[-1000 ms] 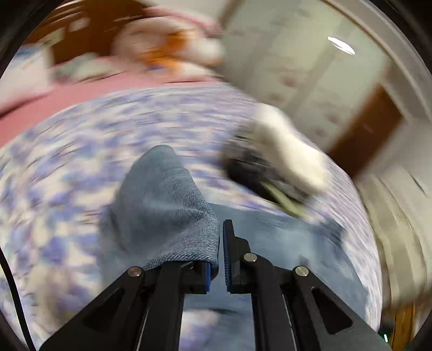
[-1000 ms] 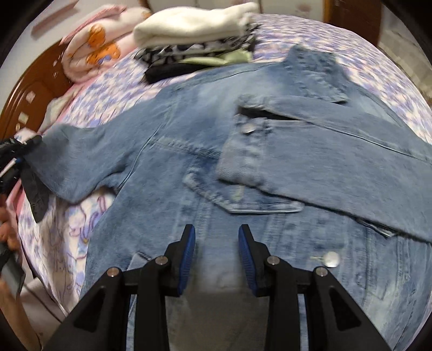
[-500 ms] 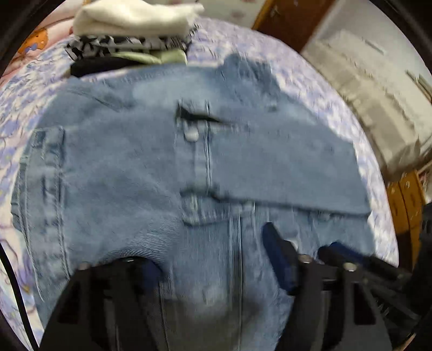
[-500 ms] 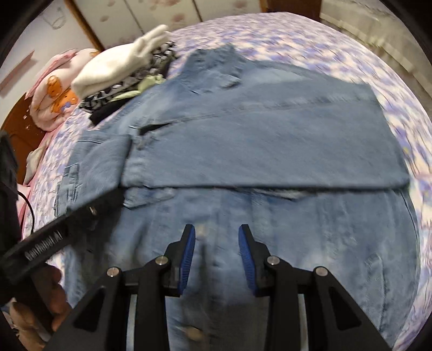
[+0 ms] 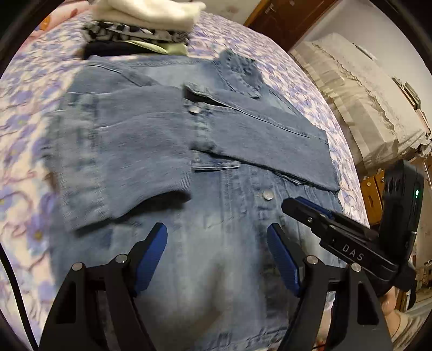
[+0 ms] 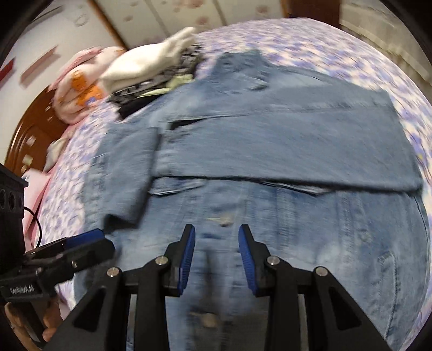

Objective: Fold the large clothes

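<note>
Your left tool (image 5: 216, 259) stands wide apart with nothing between its blue pads; its jaws have just been opening, and the sleeve lies free of them on the denim jacket (image 5: 221, 243) below. Your right tool (image 6: 216, 259) is parted by a narrower gap and grips nothing either; it hovers over the button placket in the lower part of the jacket. In the left wrist view the right tool's black finger comes in from the right edge, just above the jacket's hem side.

The jacket lies spread on the bed (image 5: 21, 129), front side up, its long axis running from the hem nearest you to the collar (image 5: 240, 75) at the far end, so the collar points away from you toward the stack of folded clothes (image 5: 140, 24). Both sleeves are folded in across the chest, crosswise to that axis: the left sleeve (image 5: 121, 151) comes in from the left and ends with its cuff near the middle, and the right sleeve (image 5: 264, 140) comes from the right, its buttoned cuff touching or overlapping the left one at the centre line. The left sleeve's near edge stands lifted slightly, with a dark shadow under it.

The folded stack, white on top, sits just beyond the collar. In the right wrist view a pink bundle (image 6: 78, 81) lies further off by the wooden headboard (image 6: 29, 127).
</note>
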Available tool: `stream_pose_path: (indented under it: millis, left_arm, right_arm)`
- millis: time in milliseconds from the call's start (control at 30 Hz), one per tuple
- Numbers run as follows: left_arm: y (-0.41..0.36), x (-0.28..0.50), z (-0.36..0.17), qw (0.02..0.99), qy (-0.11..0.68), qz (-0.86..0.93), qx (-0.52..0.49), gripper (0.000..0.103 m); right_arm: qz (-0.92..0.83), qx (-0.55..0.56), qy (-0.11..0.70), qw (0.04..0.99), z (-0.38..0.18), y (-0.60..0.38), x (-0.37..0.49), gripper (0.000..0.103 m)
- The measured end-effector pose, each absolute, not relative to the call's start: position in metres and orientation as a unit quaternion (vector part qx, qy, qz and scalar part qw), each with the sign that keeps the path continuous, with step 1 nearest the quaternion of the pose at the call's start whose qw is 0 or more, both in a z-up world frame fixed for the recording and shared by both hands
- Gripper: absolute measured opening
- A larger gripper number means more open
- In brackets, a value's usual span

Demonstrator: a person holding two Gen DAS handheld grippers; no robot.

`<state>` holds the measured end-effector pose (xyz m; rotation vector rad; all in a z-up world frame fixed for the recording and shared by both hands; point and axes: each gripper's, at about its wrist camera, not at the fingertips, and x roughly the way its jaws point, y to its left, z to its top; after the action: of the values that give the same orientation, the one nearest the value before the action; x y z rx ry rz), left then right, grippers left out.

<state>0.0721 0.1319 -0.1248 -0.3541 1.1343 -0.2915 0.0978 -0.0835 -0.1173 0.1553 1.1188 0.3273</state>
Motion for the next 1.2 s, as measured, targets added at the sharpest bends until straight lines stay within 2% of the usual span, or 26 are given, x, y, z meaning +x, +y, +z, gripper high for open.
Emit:
stream_pose_path:
  millis: [200,300,567,1000,1067,1100,1133,1200]
  left_arm:
    - [0.176,0.042,-0.120,0.830,0.523,-0.087,-0.175,0.075]
    - [0.202,0.026,-0.122,0.832,0.518,-0.061,-0.187,0.075]
    - [0.252,0.007,-0.146,0.821,0.520,-0.003,-0.236,0.075]
    - [0.294,0.011,-0.166,0.811,0.517,0.045,-0.270,0.075]
    - [0.295,0.012,-0.168,0.810,0.517,0.044,-0.271,0.075]
    - [0.295,0.013,-0.169,0.810,0.518,0.042,-0.272,0.075]
    - [0.293,0.014,-0.168,0.810,0.518,0.041,-0.272,0.075]
    - [0.289,0.016,-0.169,0.811,0.519,0.037,-0.269,0.075]
  right_arm:
    - [0.231,-0.008,0.503,0.833,-0.106,-0.022,0.087,0.034]
    - [0.260,-0.055,0.483,0.834,-0.102,0.009,0.081,0.042]
    - [0.320,-0.218,0.424,0.819,-0.119,0.092,0.066,0.042]
    - [0.327,-0.315,0.424,0.784,-0.167,0.165,0.068,0.042]
    - [0.326,-0.305,0.407,0.797,-0.162,0.163,0.068,0.036]
    - [0.326,-0.290,0.409,0.801,-0.157,0.159,0.071,0.026]
    - [0.328,-0.269,0.412,0.806,-0.150,0.155,0.075,0.022]
    - [0.326,-0.217,0.411,0.823,-0.130,0.139,0.086,0.020]
